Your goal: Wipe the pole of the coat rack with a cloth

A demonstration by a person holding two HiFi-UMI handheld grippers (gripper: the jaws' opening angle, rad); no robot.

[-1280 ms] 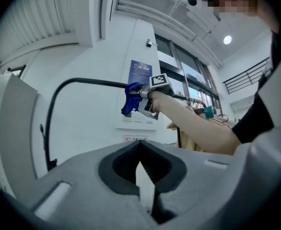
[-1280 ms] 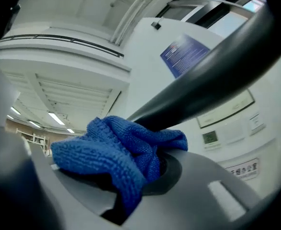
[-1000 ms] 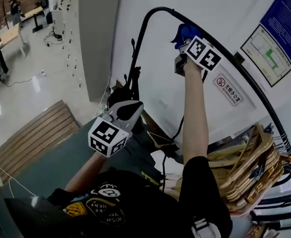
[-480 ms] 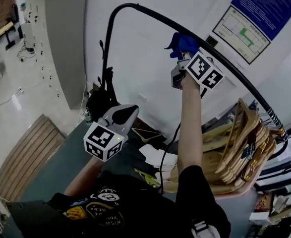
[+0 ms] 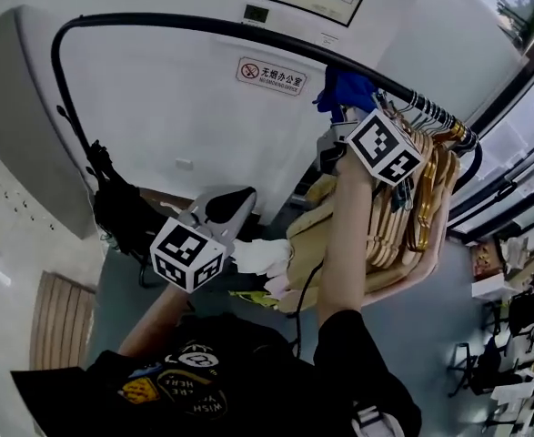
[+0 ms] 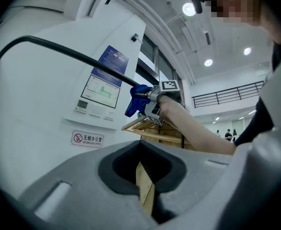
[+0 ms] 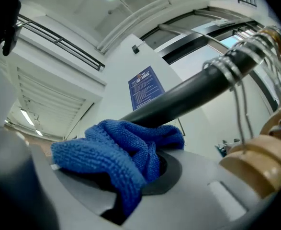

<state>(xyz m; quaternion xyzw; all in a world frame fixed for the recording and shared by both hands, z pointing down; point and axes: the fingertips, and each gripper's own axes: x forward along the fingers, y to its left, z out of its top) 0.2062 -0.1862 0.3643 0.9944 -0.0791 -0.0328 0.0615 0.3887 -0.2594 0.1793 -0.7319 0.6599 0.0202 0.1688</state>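
The coat rack's black pole [image 5: 203, 27] arcs across the white wall and ends by the hanger hooks at right. Raised to it, my right gripper [image 5: 337, 126] is shut on a blue cloth [image 5: 347, 87] that presses against the pole just left of the hooks. In the right gripper view the cloth [image 7: 126, 150] bunches in the jaws under the pole [image 7: 193, 97]. Lower at centre left, my left gripper [image 5: 226, 203] is shut and holds nothing. Its own view shows the pole [image 6: 59, 49] and the cloth [image 6: 136, 99] from below.
A thick bunch of wooden hangers [image 5: 412, 208] hangs from the pole's right end, close beside the right gripper; their wire hooks [image 7: 241, 56] wrap the pole. A black bag [image 5: 121, 212] hangs at the left upright. A no-smoking sign [image 5: 271, 76] is on the wall.
The right gripper has slid the cloth along the pole toward the hangers at its right end. The head view has swung to follow. The left gripper stays low and shut.
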